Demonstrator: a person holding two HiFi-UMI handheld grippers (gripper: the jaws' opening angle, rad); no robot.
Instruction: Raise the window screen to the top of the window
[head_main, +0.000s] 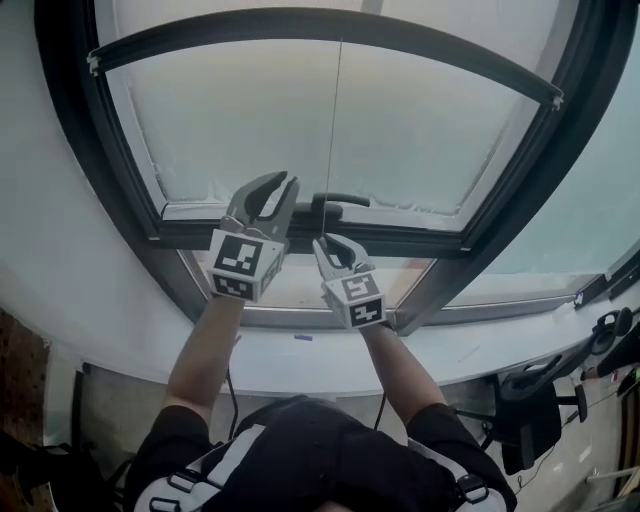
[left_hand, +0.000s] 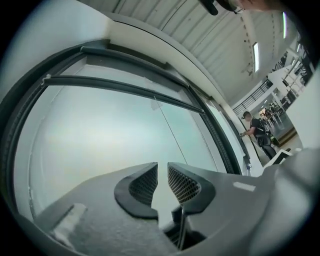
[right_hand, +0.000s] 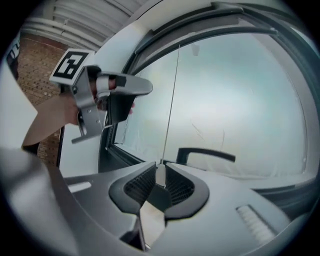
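Observation:
The window screen's dark bar (head_main: 330, 25) sits high across the pane, and its thin pull cord (head_main: 333, 130) hangs straight down from it. My right gripper (head_main: 335, 245) is shut on the cord's white end tab (right_hand: 160, 176), just below the window's black handle (head_main: 335, 203). The same cord (right_hand: 172, 100) runs up from my right gripper (right_hand: 160, 170) in the right gripper view. My left gripper (head_main: 275, 185) stands to the left of the cord, jaws a little apart with nothing between them. Ahead of my left gripper (left_hand: 162, 172) in the left gripper view are the bar (left_hand: 125, 87) and cord (left_hand: 170, 130).
A dark window frame (head_main: 150, 215) surrounds the pane above a white sill (head_main: 300, 360). A black office chair (head_main: 540, 395) stands at the lower right. A person (left_hand: 257, 132) stands far off down the room. A brick wall (right_hand: 42, 65) lies to the left.

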